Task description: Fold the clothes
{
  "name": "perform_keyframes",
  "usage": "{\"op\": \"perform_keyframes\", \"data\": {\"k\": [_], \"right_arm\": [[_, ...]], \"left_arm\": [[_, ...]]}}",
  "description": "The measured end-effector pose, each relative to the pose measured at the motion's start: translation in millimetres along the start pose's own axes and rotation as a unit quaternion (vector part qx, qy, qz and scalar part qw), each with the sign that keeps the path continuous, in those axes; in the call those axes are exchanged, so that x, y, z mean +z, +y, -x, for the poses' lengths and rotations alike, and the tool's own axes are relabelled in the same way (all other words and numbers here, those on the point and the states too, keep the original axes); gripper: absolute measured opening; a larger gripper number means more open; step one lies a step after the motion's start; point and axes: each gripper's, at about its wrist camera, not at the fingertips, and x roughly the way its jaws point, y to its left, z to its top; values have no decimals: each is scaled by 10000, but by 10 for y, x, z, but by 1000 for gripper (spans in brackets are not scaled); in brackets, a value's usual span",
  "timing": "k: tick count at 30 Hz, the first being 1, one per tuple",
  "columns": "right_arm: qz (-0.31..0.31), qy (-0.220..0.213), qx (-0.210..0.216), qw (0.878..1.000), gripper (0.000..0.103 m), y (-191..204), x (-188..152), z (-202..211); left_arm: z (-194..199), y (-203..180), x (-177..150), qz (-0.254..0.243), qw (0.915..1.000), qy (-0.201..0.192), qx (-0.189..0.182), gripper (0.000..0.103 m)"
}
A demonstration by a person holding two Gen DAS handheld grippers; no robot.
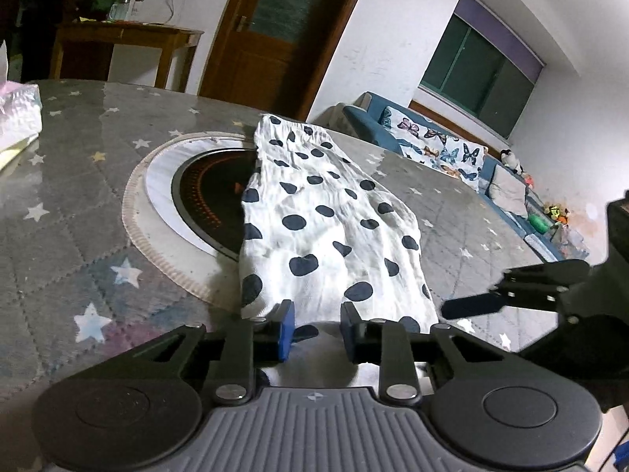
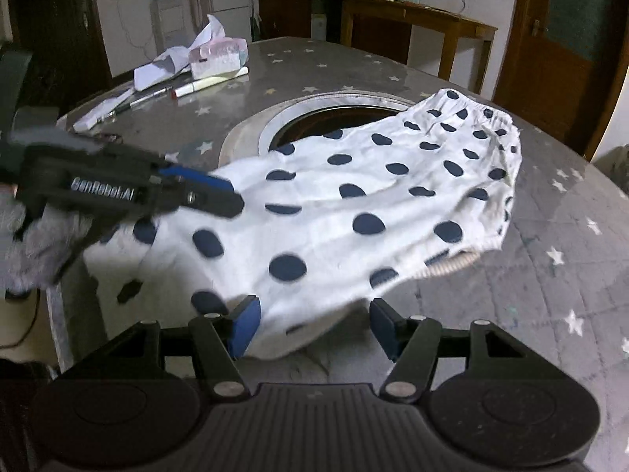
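Blue pads of the left gripper (image 1: 316,328) are seen at the bottom of the left wrist view, set narrowly with the near edge of the spotted cloth (image 1: 326,228) between them; whether it is pinched cannot be told. The cloth is stretched away toward the upper middle on the surface (image 1: 78,204). The right gripper (image 2: 314,324) is held wide at the same near edge, nothing gripped.

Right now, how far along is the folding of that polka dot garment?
Early. Done: the polka dot garment lies spread on the table, elastic waistband away from the grippers. In hand: the left gripper straddles its near edge, and the right gripper stands open at the hem. Left: no fold shows yet.
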Motion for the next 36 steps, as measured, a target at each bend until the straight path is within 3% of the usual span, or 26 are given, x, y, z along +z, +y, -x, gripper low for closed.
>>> {"op": "perform_keyframes", "data": {"k": [4, 11, 18, 23, 29, 36], "right_arm": [[31, -289, -33, 9996, 63, 57, -10, 205], [294, -616, 729, 9950, 63, 392, 89, 225], [495, -227, 947, 9940, 62, 611, -85, 10], [321, -310, 1008, 9939, 61, 520, -66, 99], [36, -642, 745, 9951, 61, 161, 185, 255], [-340, -693, 122, 9969, 61, -370, 416, -62]], "left_arm": [[125, -8, 42, -58, 9999, -96, 102, 27], [317, -55, 82, -219, 9995, -234, 60, 27], [172, -76, -88, -494, 9984, 147, 220, 28], [190, -80, -55, -483, 9985, 166, 211, 28], [200, -145, 135, -494, 9988, -27, 69, 27], [-73, -181, 308, -391, 9992, 81, 24, 27]]}}
